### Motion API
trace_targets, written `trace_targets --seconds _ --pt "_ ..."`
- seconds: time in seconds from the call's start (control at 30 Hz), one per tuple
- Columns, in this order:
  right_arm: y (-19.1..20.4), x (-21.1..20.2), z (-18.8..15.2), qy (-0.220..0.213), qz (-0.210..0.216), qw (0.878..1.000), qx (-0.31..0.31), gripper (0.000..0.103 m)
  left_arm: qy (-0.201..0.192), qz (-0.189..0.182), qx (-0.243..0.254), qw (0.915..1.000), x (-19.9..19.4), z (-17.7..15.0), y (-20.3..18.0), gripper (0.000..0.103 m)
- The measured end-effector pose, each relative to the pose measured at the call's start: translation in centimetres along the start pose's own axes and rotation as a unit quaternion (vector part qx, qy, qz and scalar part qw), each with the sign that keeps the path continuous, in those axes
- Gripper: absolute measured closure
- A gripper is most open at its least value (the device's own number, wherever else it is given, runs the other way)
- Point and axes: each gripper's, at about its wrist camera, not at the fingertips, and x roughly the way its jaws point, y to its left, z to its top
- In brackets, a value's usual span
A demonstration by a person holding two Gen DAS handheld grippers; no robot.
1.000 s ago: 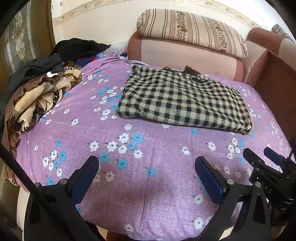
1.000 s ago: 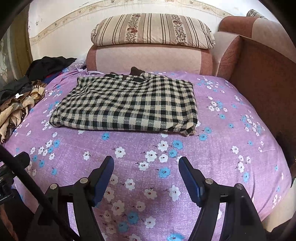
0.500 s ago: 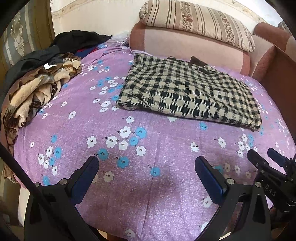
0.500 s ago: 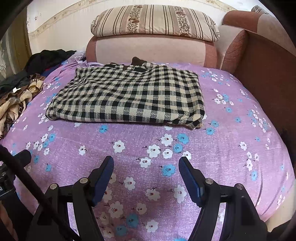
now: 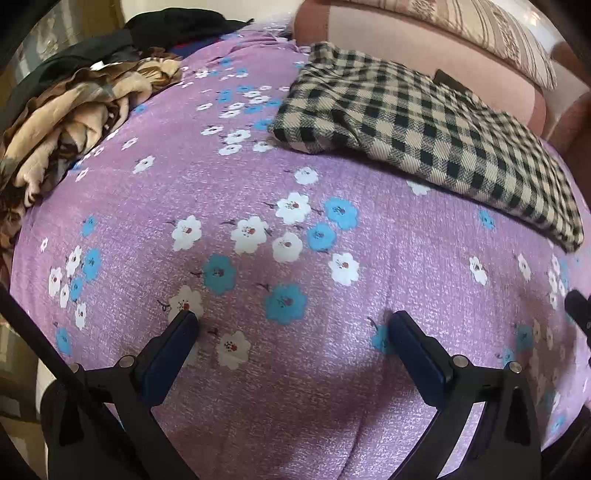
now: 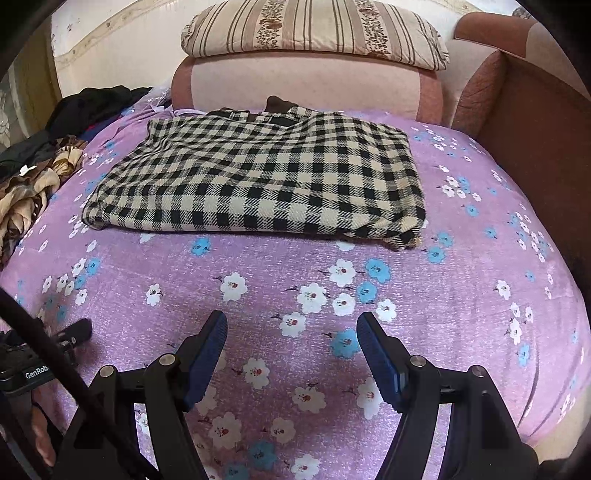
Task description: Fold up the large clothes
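Checked garment folded on the bed, both grippers empty

Checked garment (image 6: 258,181), in black and cream, lay folded into a flat rectangle on the far half of the bed (image 6: 480,295), close to the pink headboard cushion (image 6: 306,86). A dark collar or label part showed at its far edge. A striped pillow (image 6: 314,31) rested on top of that cushion.

The bed wore a purple sheet printed with white and blue flowers. The left gripper (image 5: 291,328) hung low over the near part of the sheet, its jaws spread wide with nothing between them; the garment (image 5: 424,129) sat ahead and to its right, well apart from the blue finger pads (image 5: 166,358). The left view was tilted and somewhat blurred at the edges.

The right gripper (image 6: 291,328) was also over the near sheet, jaws wide and empty, pointed straight toward the garment's near edge, with a band of bare sheet between them. The tip of the left gripper appeared at the left edge of the right view.

A heap of brown and cream fabric (image 5: 66,122) lay along the left side of the bed, with dark clothes (image 5: 155,29) piled beyond it. A brown upholstered side (image 6: 535,129) rose along the bed's right.
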Motion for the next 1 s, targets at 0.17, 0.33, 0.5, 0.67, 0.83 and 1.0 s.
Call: trace_targets --seconds 0.17,0.33,0.5,0.67,0.83,1.0 --pt "1.0 0.2 0.3 -0.002 0.005 1.000 -0.012 0.026 -0.016 -0.016 0.009 0.9997 0.0 -0.3 0.4 0.000" --pt "1.7 0.6 0.7 0.000 0.010 1.000 -0.023 0.026 0.007 -0.022 0.030 0.9993 -0.1 0.3 0.0 0.003" --pt "2.7 1.2 1.1 0.003 0.022 0.999 -0.036 0.026 -0.002 -0.083 0.008 0.9965 -1.9 2.5 1.5 0.020" --pt "5.7 2.1 2.7 -0.008 0.054 0.996 -0.072 0.026 -0.038 -0.072 0.027 0.9963 -1.9 9.3 3.6 0.020" --pt "10.6 3.5 4.6 -0.026 0.081 0.988 -0.131 0.026 -0.030 -0.096 0.047 0.9938 1.9 17.1 4.5 0.020" --pt "16.8 5.6 6.0 -0.041 0.089 0.974 -0.204 0.026 0.032 -0.155 0.031 0.9869 8.3 23.3 4.4 0.020"
